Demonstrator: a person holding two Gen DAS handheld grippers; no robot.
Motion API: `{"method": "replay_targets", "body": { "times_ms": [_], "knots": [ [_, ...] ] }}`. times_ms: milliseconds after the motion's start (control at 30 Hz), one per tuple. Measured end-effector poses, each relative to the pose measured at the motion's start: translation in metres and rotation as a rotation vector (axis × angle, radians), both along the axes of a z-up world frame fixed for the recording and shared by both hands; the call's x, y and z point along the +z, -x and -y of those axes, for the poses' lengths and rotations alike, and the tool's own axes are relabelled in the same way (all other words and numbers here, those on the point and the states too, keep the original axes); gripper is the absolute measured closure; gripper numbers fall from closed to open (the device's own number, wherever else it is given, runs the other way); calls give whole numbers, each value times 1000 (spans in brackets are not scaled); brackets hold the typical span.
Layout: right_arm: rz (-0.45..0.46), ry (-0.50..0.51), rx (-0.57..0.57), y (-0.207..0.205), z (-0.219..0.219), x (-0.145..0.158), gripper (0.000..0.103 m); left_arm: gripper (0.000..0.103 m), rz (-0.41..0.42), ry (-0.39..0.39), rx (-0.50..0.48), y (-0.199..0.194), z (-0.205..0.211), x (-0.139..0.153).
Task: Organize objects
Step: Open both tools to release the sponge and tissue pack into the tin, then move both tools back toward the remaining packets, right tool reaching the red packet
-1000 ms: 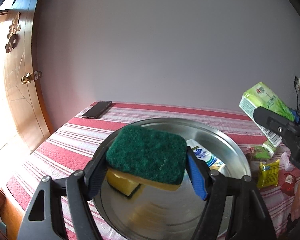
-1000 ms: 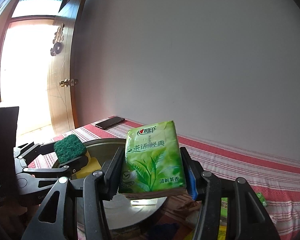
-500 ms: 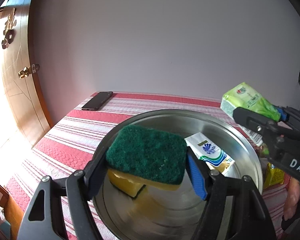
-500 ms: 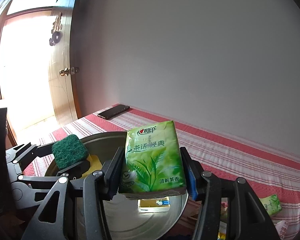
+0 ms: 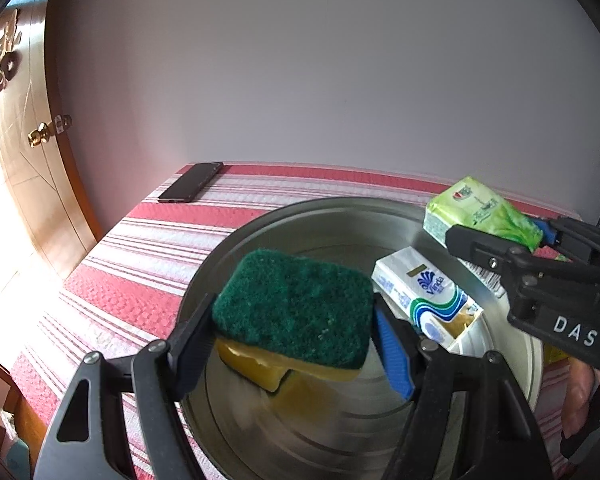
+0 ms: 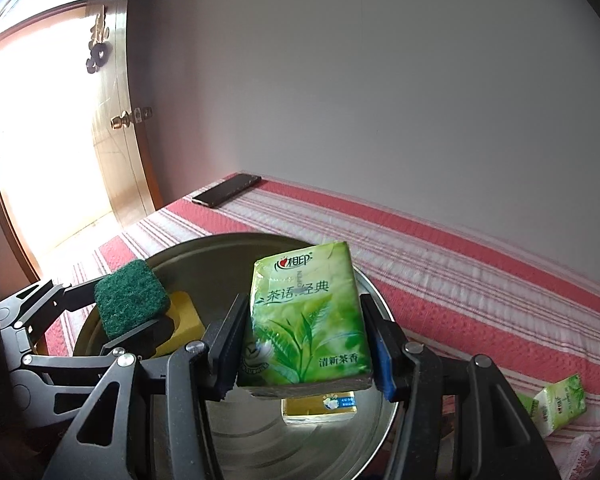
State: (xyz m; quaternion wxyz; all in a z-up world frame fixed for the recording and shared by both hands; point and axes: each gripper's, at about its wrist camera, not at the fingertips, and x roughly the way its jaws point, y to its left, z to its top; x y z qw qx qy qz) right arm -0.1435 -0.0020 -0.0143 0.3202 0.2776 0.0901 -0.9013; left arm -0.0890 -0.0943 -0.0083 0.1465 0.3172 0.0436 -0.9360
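Observation:
My left gripper (image 5: 296, 344) is shut on a green-and-yellow sponge (image 5: 292, 312) and holds it over the left side of a round steel basin (image 5: 340, 212). The sponge also shows in the right wrist view (image 6: 130, 304). My right gripper (image 6: 306, 354) is shut on a green tea-print tissue pack (image 6: 306, 316) and holds it above the basin (image 6: 204, 244). From the left wrist view the pack (image 5: 480, 212) hangs over the basin's right rim. A white-and-gold Vinda tissue pack (image 5: 424, 296) lies inside the basin.
The basin stands on a red-and-white striped tablecloth (image 5: 152, 256). A black phone (image 5: 191, 187) lies at the far left corner near the wall. A small green tissue pack (image 6: 556, 404) lies on the cloth to the right. A wooden door (image 5: 24, 152) stands at the left.
Both grippers have moved in over the basin. The green tissue pack has come left and down from beyond the rim. The sponge sits lower over the basin's left side.

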Motion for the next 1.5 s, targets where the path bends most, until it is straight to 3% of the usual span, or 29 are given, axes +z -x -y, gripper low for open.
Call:
{"method": "replay_targets", "body": {
  "times_ms": [633, 733, 767, 900, 1200, 1500],
  "knots": [
    [68, -33, 30, 7, 14, -14, 47, 28, 38, 41, 1, 2, -8, -7],
    [54, -47, 13, 6, 15, -15, 40, 21, 34, 48, 7, -2, -10, -7],
    [49, -44, 10, 5, 13, -15, 34, 16, 28, 53, 12, -4, -11, -7],
    [39, -7, -17, 2, 1, -12, 31, 3, -8, 69, 32, -15, -17, -3],
    [4, 73, -55, -18, -57, 3, 31, 0, -65, 36, 31, -33, -32, 2],
    [-65, 62, -193, -52, -165, 2, 30, 0, -121, 22, -62, -46, -79, 13]
  ]
}}
